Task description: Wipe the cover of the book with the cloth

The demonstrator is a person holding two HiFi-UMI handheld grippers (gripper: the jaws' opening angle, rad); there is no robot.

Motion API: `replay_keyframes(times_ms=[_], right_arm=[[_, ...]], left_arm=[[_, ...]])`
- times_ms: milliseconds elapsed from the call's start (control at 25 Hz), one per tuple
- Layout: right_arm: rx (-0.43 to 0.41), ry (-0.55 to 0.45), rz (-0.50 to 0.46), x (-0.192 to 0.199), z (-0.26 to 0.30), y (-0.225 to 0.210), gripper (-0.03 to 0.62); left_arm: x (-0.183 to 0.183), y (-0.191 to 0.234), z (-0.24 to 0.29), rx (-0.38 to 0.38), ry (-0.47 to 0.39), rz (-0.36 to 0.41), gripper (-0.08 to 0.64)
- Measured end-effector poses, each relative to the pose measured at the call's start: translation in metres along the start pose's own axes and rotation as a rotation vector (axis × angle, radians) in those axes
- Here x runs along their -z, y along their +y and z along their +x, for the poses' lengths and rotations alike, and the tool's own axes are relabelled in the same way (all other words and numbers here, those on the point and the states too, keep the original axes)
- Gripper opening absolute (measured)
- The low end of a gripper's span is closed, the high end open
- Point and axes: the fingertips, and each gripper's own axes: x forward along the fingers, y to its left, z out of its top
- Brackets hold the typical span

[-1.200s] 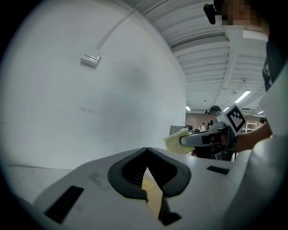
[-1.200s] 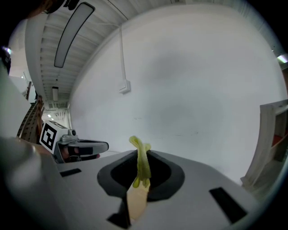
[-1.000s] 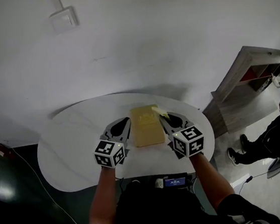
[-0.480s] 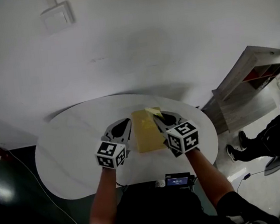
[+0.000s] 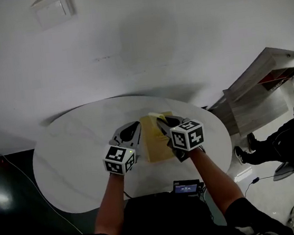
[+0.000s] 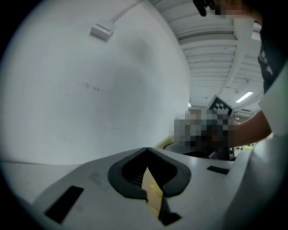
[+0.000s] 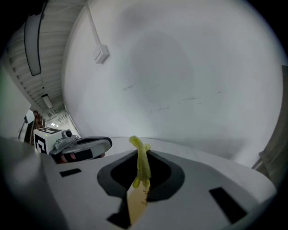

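Note:
A tan-yellow book (image 5: pixel 152 138) sits over the white round table (image 5: pixel 72 155) between my two grippers. My left gripper (image 5: pixel 132 126) is shut on the book's left edge; that edge shows as a thin yellow strip (image 6: pixel 152 194) between the closed jaws. My right gripper (image 5: pixel 164 119) is shut on a yellow-green cloth (image 7: pixel 141 162), with the book's right edge (image 7: pixel 135 204) caught in the same jaws. The cloth (image 5: pixel 159 116) pokes out at the book's far right corner. I cannot tell whether the book rests on the table or is lifted.
A white wall rises behind the table, with a switch box (image 5: pixel 51 9) high on it. A wooden shelf unit (image 5: pixel 260 87) stands to the right, and a seated person (image 5: pixel 293 139) is beyond it. A small dark device (image 5: pixel 186 186) lies at the table's near edge.
My right gripper has moved left and nearer the left one, now over the book's right edge. The left gripper has shifted slightly right. The book looks narrower between them.

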Motion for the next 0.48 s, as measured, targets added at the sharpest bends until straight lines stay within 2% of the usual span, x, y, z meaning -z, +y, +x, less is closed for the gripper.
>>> replay_keyframes(times_ms=[480], right_arm=[[-0.01, 0.143, 0.137, 0.032, 0.062, -0.012, 0.087]], left_arm=[[0.02, 0.021, 0.006, -0.011, 0.034, -0.035, 0.009]])
